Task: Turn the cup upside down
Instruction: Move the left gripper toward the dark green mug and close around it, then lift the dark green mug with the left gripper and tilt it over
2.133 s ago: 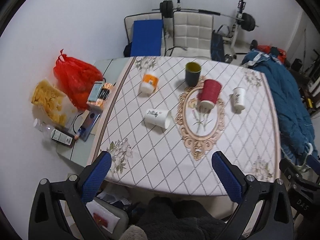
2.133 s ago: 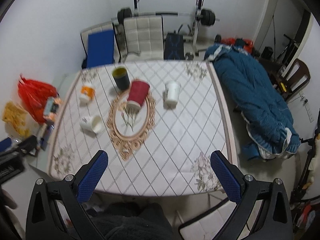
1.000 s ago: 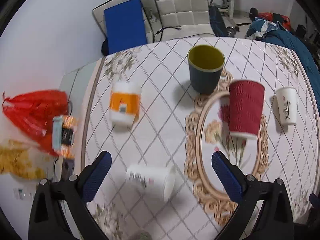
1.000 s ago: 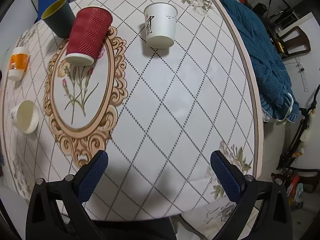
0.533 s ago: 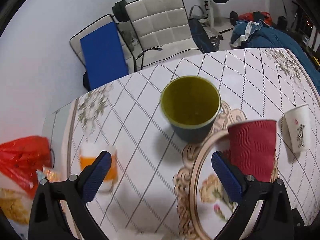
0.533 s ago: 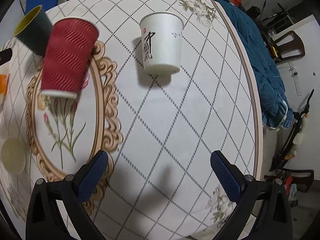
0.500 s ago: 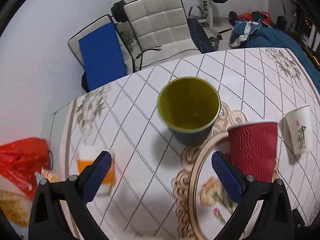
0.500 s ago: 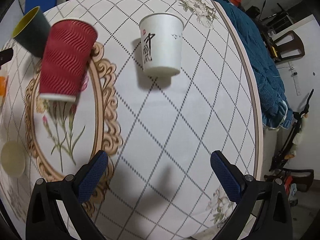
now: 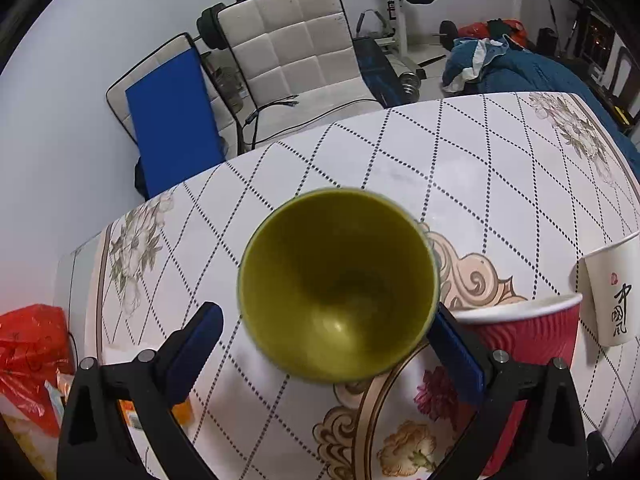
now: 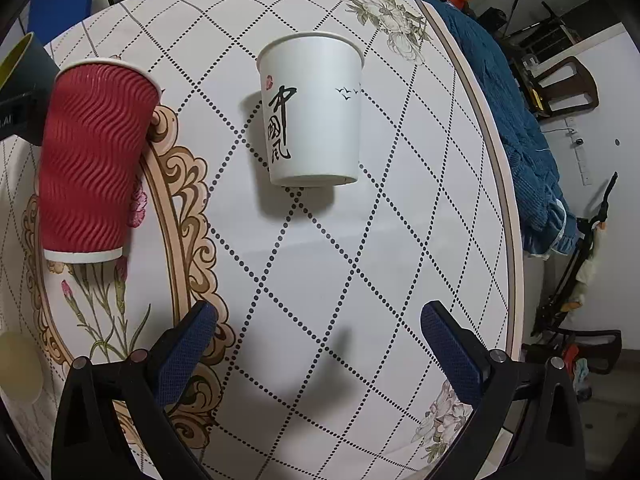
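red cup (image 9: 532,332) crowding green cup (image 9: 338,284), bare tablecloth (image 10: 340,264) before white cup (image 10: 312,112)

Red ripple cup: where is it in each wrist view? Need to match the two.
Left wrist: red ripple cup at lower right, behind the left gripper's right finger.
Right wrist: at left, upright.
Shared landmark: white calligraphy cup, on its right in both.

The table (image 10: 400,260), under a diamond-patterned cloth, carries a green cup (image 9: 338,284), red cup (image 10: 90,160) and white cup (image 10: 314,116).

Even indoor light, soft shadows, fisheye bending at edges, near cup (image 9: 338,284) blurred.
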A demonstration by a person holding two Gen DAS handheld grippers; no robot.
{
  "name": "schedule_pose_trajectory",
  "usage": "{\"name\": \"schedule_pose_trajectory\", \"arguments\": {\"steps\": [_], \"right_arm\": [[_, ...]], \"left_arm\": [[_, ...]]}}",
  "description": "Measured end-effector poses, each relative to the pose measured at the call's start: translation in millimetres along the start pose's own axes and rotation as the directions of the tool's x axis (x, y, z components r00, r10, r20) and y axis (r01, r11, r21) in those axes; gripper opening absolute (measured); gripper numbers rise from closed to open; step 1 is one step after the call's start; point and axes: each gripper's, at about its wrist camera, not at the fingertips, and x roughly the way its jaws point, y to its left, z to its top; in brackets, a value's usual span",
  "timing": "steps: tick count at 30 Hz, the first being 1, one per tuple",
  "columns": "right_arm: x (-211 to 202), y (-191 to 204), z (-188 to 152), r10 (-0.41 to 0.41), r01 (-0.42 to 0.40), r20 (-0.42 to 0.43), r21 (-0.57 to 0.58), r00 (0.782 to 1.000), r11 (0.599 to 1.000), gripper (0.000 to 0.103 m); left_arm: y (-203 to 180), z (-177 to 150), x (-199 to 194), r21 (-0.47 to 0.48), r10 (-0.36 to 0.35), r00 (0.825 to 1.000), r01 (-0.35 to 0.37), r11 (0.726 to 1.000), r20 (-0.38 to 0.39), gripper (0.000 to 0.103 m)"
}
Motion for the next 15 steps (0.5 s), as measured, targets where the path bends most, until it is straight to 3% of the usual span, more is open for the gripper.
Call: {"name": "schedule_pose_trajectory", "arguments": {"steps": [8,10,11,15], "right_arm": [[4,1,4,-0.010,0.010,-0.009,0.010,1.000,1.000,0.103],[3,2,4,-0.013,0.013,-0.010,0.012,1.000,1.000,0.103],[3,2,5,-0.014,0.014,-0.010,0.014,1.000,1.000,0.103],[2,2,7,-0.017,0.017,-0.009,0.019,1.000,1.000,0.103]], "left_arm": [[-4,13,12,0.004,-0.031,0.999,0.031,1.000,0.015,0.101],[-3,15,13,-0.001,-0.055,0.998,0.055,0.998,0.023,0.081],[-2,16,14,-0.004,-0.059,0.998,0.059,0.998,0.023,0.076],[0,20,15,-0.008,-0.059,0.998,0.059,0.998,0.028,0.071]]}}
